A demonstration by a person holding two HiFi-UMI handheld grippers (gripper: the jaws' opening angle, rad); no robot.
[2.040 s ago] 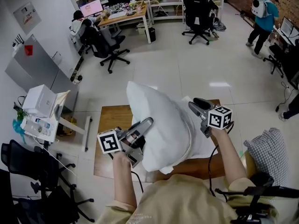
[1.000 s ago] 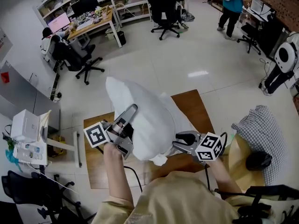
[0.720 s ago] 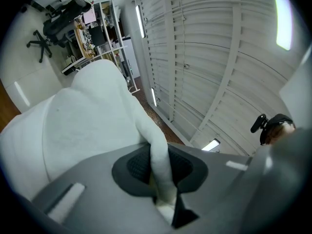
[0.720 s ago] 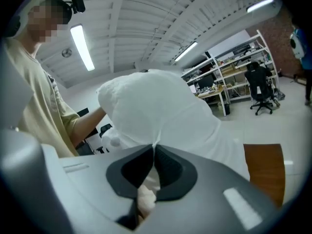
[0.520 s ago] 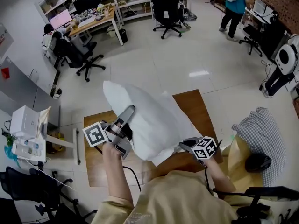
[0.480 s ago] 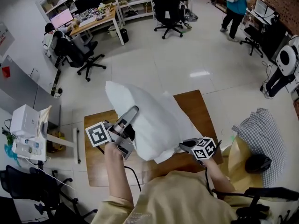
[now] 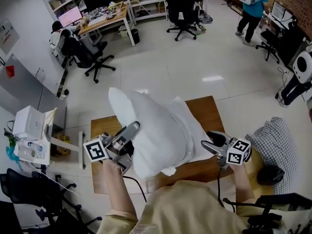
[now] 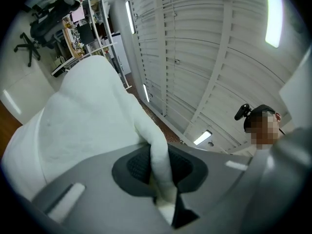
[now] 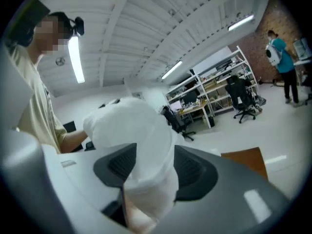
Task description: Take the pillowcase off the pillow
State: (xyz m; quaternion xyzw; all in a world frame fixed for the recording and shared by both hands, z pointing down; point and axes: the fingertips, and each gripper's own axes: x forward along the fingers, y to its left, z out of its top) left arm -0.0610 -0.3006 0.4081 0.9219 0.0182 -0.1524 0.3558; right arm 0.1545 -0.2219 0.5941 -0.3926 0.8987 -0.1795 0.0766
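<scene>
Over the brown wooden table [image 7: 209, 107], the left gripper [image 7: 130, 129] pinches the plump white pillow [image 7: 141, 121]. The right gripper's [image 7: 212, 140] jaws, just opening around the white cloth pillowcase [image 7: 191, 130], may drop it.

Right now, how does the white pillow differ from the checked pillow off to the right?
The white pillow is plain, while the checked pillow has a small grey-and-white check. The white pillow is held up above the brown table, with a fold pinched in the shut left tongs. The checked pillow lies off to the side, untouched. Both are soft, stuffed pillows.
</scene>
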